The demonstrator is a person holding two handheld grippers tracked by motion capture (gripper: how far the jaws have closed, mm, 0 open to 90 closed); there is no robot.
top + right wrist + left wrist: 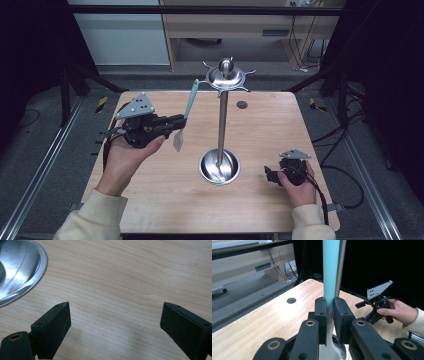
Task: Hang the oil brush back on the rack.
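Okay, my left gripper [176, 121] is clamped on the teal-handled utensil [190, 100], jaws squeezing it low on the handle where the teal meets the pale head; in the left gripper view the teal handle [331, 270] rises straight up between the pads, nearly upright, and the head drops below the jaws, shape unclear. In the high view the utensil is held off the table, left of the steel stand [223, 115], its tip reaching close to the stand's hook ring [226, 77] but I cannot tell if it touches. My right gripper [272, 175] is spread wide with nothing between the jaws, sitting low over the wooden table [150, 200] just right of the stand's round base dish [219, 167]; the right gripper view has both pads [53, 325] well apart over bare wood, with the dish rim [37, 277] at the upper left. Stand sits mid-table, pole vertical, ball knob on top. A small dark round hole [242, 104] lies in the tabletop behind and right of the stand's pole. Both hands [127, 160] grip the tools from the near edge.
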